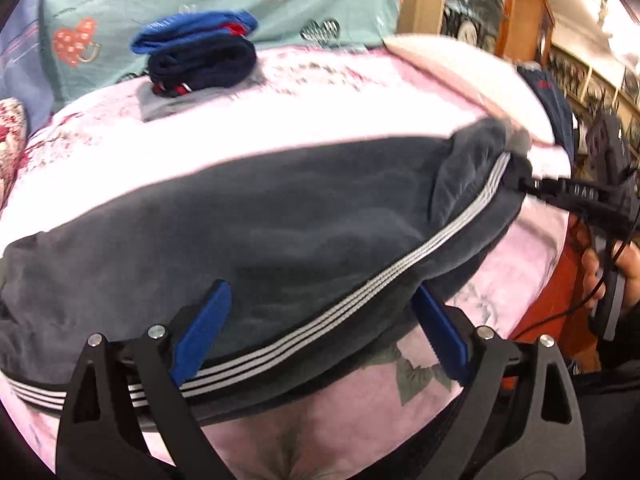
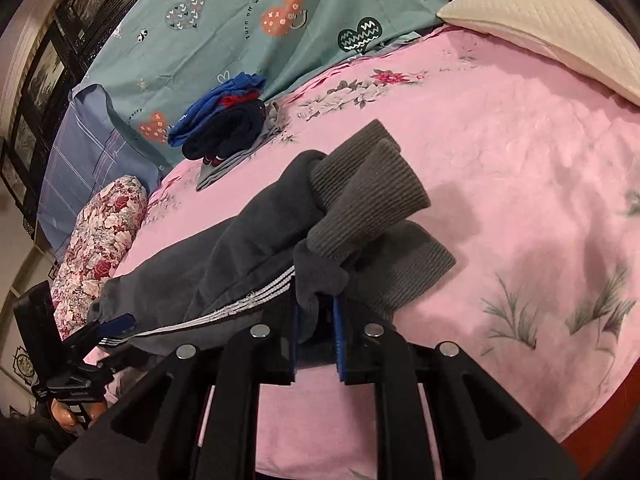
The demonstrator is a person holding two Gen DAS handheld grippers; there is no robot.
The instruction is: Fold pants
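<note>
Angled down over the pink bed (image 2: 500, 128), the right gripper (image 2: 316, 332) has its fingers clamped on the leg end of the one pair of dark grey pants (image 1: 248, 216) lying there, while the left gripper (image 1: 320, 332) straddles the striped side seam, fingers wide apart, beside one stack of folded clothes (image 2: 224, 128).

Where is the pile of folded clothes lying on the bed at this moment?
The pile of folded clothes lies at the far left of the pink sheet, against the green heart-print quilt, beyond the grey pants; the left wrist view shows it top left.
</note>
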